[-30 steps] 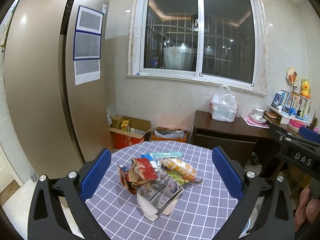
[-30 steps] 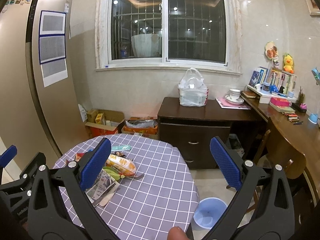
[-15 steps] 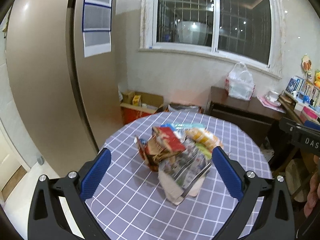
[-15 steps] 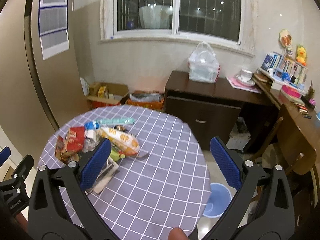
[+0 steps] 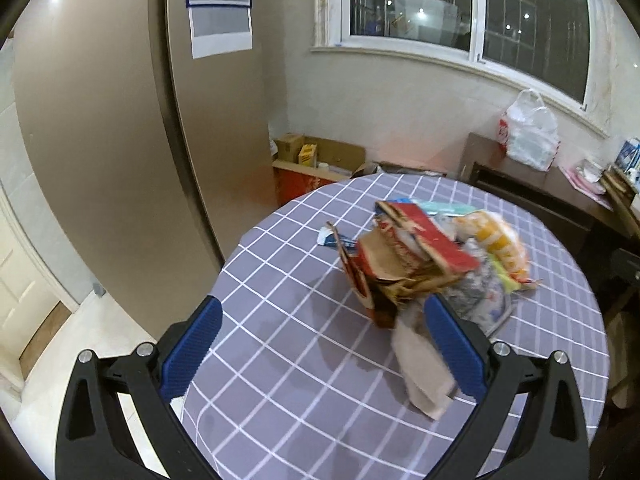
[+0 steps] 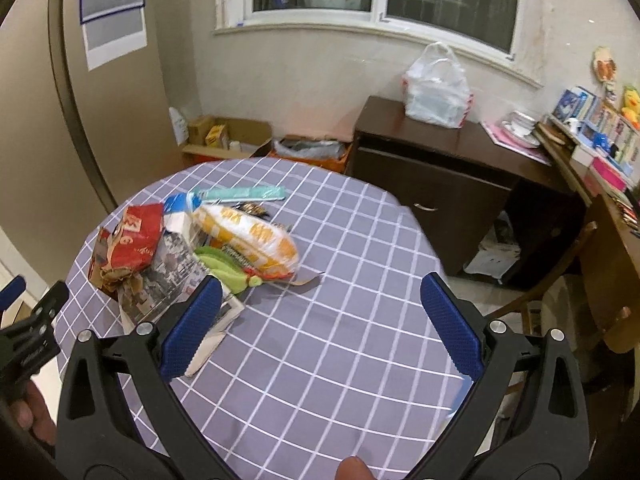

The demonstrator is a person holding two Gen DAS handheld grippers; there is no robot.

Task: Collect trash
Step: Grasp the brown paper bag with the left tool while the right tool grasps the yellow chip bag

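A heap of trash lies on a round table with a purple checked cloth (image 5: 304,344) (image 6: 340,344). In it are a torn red and brown paper bag (image 5: 404,264) (image 6: 132,240), a yellow and white snack bag (image 6: 248,236) (image 5: 500,240), printed paper (image 6: 176,276), a green wrapper (image 6: 228,268) and a teal packet (image 6: 244,193). My left gripper (image 5: 320,340) hangs open above the table, its right finger over the heap's near edge. My right gripper (image 6: 320,320) is open above bare cloth, to the right of the heap. Neither holds anything.
A tall beige fridge (image 5: 120,140) stands left of the table. Cardboard boxes (image 5: 316,160) sit on the floor below the window. A dark wooden cabinet (image 6: 432,172) carries a white plastic bag (image 6: 438,88). A wooden chair (image 6: 568,280) is on the right.
Both grippers have moved forward and tilted down over the table, so the heap looks larger and nearer. The blue bin on the floor has left the right wrist view.
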